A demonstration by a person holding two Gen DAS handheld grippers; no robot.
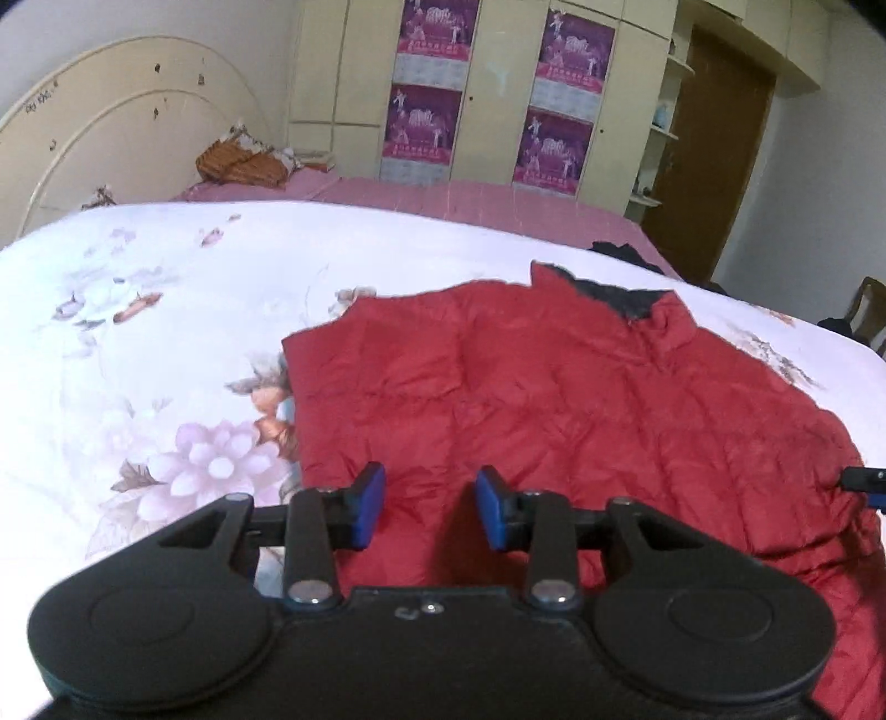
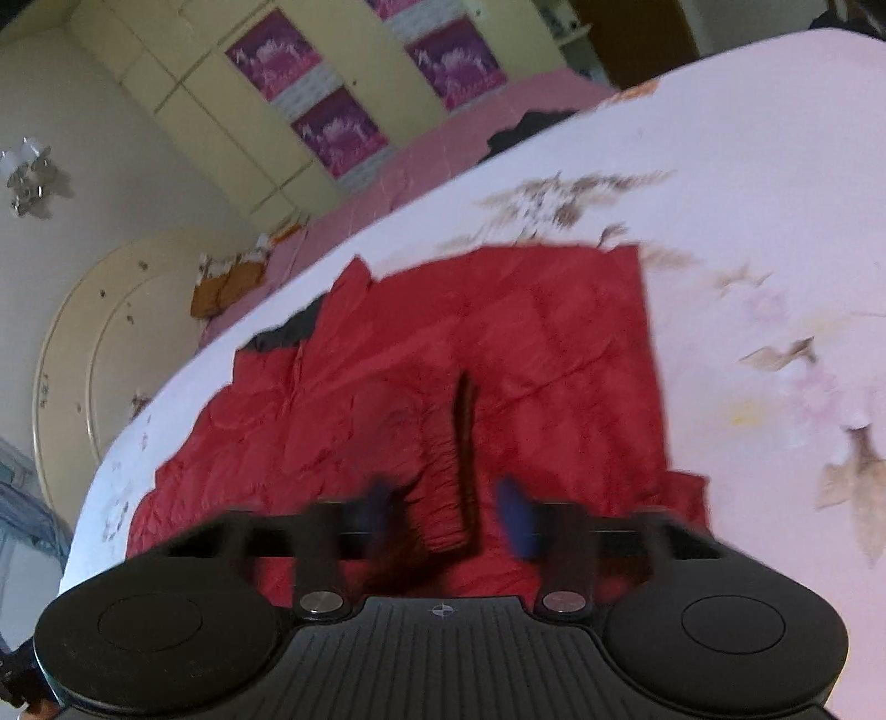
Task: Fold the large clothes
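A bed with a white floral quilt [image 1: 166, 310] fills the room, cream wardrobes [image 1: 493, 94] with purple posters behind. The red quilted puffer jacket [image 1: 554, 399] lies flat and crinkled on it. Left gripper [image 1: 431, 507] hovers over the jacket's near edge, fingers apart; right gripper [image 2: 451, 512], blurred, fingers spread either side of a ribbed cuff [image 2: 443, 487].

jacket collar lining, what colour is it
Dark grey to black, against the red jacket; the collar lining shows best in the left wrist view.

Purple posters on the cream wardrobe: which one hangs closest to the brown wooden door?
The upper purple poster of the right-hand pair. The brown wooden door stands right of the cream wardrobe; the left pair hangs farther away.
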